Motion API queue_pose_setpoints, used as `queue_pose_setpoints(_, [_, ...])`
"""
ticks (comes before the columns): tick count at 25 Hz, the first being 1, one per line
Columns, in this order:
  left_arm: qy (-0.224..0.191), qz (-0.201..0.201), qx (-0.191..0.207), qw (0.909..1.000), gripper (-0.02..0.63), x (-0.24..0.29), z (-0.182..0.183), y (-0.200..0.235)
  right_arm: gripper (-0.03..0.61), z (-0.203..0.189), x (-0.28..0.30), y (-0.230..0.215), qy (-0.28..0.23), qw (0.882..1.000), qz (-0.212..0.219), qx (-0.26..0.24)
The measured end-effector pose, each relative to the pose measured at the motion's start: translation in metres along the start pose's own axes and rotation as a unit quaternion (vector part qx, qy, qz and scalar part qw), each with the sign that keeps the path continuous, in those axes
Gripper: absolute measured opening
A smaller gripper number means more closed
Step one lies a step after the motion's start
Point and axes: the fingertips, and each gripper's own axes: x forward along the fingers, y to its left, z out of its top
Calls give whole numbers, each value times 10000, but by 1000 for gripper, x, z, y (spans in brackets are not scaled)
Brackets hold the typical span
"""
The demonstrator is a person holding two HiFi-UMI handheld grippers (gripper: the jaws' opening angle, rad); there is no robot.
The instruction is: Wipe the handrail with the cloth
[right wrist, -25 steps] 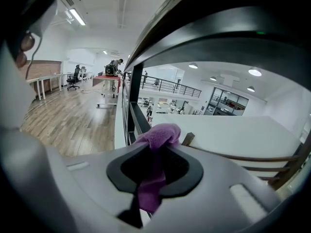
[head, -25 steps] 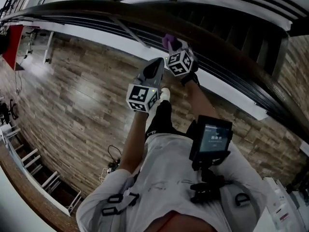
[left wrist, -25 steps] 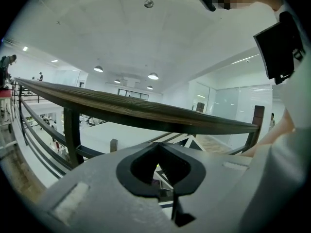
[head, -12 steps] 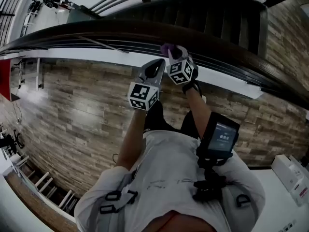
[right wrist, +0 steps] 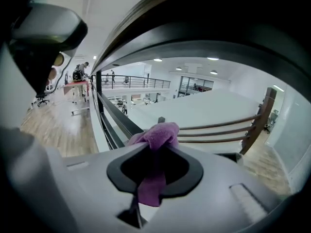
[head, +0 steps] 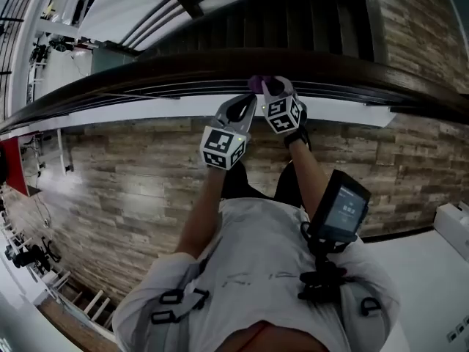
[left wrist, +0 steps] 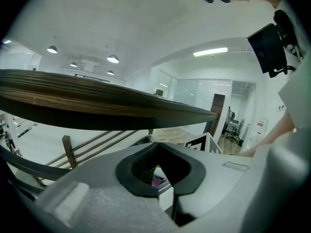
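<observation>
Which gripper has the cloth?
The right gripper, shut on the purple cloth by the handrail; the left gripper is shut and holds nothing.

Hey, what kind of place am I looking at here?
Most likely an upper landing in an open-plan office building. A dark wooden handrail runs along a staircase, the floor is wood plank, and glass-walled rooms sit under round ceiling lights.

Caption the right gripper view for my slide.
Right tool holds a purple cloth close to the dark handrail.
</observation>
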Motion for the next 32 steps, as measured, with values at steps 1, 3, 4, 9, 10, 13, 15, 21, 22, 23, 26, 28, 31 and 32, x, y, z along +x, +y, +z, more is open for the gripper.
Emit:
queue_pose_setpoints(1, [32,-97,38,9999,2,7,0,-8,51,-8,-8,-13,16,9999,-132,47])
queue_pose_setpoints(3, [111,-300,117,9994,2,23,-2,-27,52,-26,-25,-40,35,9991,-390,158])
queue_pose_setpoints(4, [151,-402,150,9990,2,31,-3,-38,51,-34,-33,-53,41,9986,-498,191])
queue_pose_setpoints(9, [323,-891,253,9952,2,66,-13,-87,51,-64,-63,-112,7,9954,-923,246])
queue_pose_setpoints(10, [347,-988,270,9941,2,74,-14,-96,51,-69,-69,-125,0,9943,-1015,321])
queue_pose_setpoints(13, [404,-1245,332,9908,2,98,-18,-129,51,-91,-92,-169,-9,9897,-1305,583])
queue_pose_setpoints(15, [458,-1413,369,9882,2,115,-22,-153,51,-109,-109,-199,-12,9861,-1493,725])
queue_pose_setpoints(21, [446,-1926,398,9795,2,170,-21,-227,51,-154,-154,-291,11,9739,-1995,1083])
queue_pose_setpoints(22, [423,-1985,394,9784,2,179,-19,-236,51,-161,-161,-307,-12,9701,-2119,1187])
queue_pose_setpoints(23, [399,-2042,387,9774,2,187,-18,-245,51,-168,-169,-322,-33,9660,-2247,1274])
queue_pose_setpoints(26, [344,-2231,404,9733,2,211,-13,-274,51,-191,-199,-368,-47,9551,-2624,1375])
queue_pose_setpoints(28, [336,-2348,468,9703,2,226,-12,-289,51,-206,-220,-397,-33,9470,-2869,1441])
queue_pose_setpoints(31, [364,-2526,541,9654,2,244,-18,-308,51,-230,-250,-435,-52,9332,-3244,1544])
queue_pose_setpoints(32, [386,-2580,564,9637,2,252,-22,-315,51,-240,-258,-449,-61,9290,-3350,1572])
